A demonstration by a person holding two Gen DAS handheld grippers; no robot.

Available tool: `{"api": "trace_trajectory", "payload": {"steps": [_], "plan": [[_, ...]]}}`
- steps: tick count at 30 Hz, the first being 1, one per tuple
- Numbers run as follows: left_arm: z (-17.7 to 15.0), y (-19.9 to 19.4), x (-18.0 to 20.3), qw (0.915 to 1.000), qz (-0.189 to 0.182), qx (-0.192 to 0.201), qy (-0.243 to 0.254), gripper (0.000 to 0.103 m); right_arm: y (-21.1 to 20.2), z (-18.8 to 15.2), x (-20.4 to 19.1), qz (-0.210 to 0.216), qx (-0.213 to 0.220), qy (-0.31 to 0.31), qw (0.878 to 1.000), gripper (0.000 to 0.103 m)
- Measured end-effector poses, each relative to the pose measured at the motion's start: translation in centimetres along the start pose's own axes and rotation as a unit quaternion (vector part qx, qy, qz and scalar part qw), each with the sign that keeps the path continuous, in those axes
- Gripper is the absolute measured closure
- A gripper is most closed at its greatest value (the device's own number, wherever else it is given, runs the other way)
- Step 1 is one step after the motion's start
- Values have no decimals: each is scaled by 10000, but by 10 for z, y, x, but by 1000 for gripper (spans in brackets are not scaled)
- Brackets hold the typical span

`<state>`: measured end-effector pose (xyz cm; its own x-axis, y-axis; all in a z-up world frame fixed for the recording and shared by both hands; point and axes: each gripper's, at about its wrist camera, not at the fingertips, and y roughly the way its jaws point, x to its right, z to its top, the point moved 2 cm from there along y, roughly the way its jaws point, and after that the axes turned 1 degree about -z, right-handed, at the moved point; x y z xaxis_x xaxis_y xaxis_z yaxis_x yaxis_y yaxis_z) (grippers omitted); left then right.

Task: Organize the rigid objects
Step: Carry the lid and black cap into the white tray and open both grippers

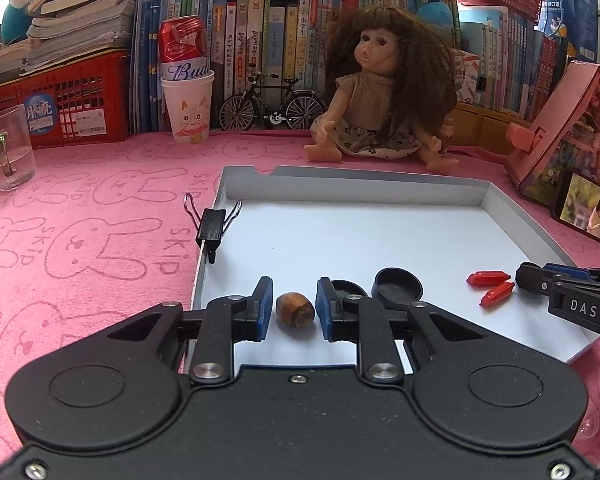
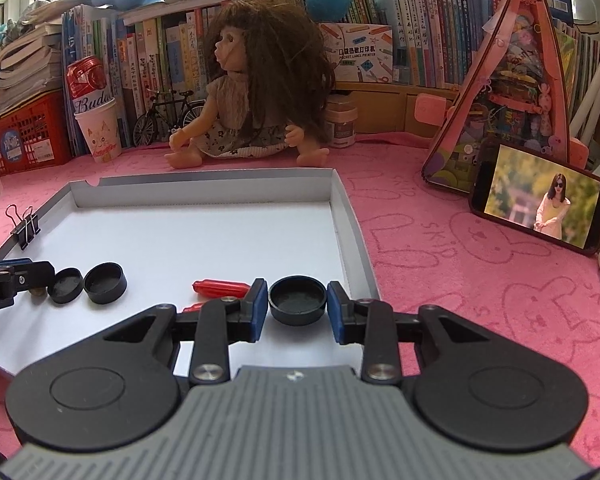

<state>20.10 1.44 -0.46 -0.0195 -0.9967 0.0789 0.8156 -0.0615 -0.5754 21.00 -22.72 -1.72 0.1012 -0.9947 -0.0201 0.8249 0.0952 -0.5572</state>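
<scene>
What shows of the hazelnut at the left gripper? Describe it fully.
The hazelnut is a small, brown, smooth-shelled oval with a darker, rough, matte cap end turned toward the camera. It looks whole and lies on its side on the white floor of the tray, near its front edge, between the blue pads of the left gripper, which close on its two sides.

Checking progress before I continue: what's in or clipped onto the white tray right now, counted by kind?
black cap: 3
red piece: 2
hazelnut: 1
binder clip: 1
total: 7
</scene>
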Motion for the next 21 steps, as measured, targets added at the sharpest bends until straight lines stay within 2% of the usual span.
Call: {"api": "trace_trajectory", "payload": {"steps": [6, 7, 10, 21], "plan": [[1, -3, 1, 10000, -53, 67, -10, 80, -2, 1, -1, -10, 96, 33, 9999, 61], [2, -5, 1, 9999, -48, 111, -9, 76, -5, 1, 0, -27, 162, 34, 9999, 50], [4, -12, 4, 9997, -62, 244, 74, 65, -10, 3, 0, -31, 281, 50, 9996, 41], [6, -36, 9, 9987, -321, 376, 136, 49, -26, 1, 4, 151, 331, 81, 9993, 31]]}}
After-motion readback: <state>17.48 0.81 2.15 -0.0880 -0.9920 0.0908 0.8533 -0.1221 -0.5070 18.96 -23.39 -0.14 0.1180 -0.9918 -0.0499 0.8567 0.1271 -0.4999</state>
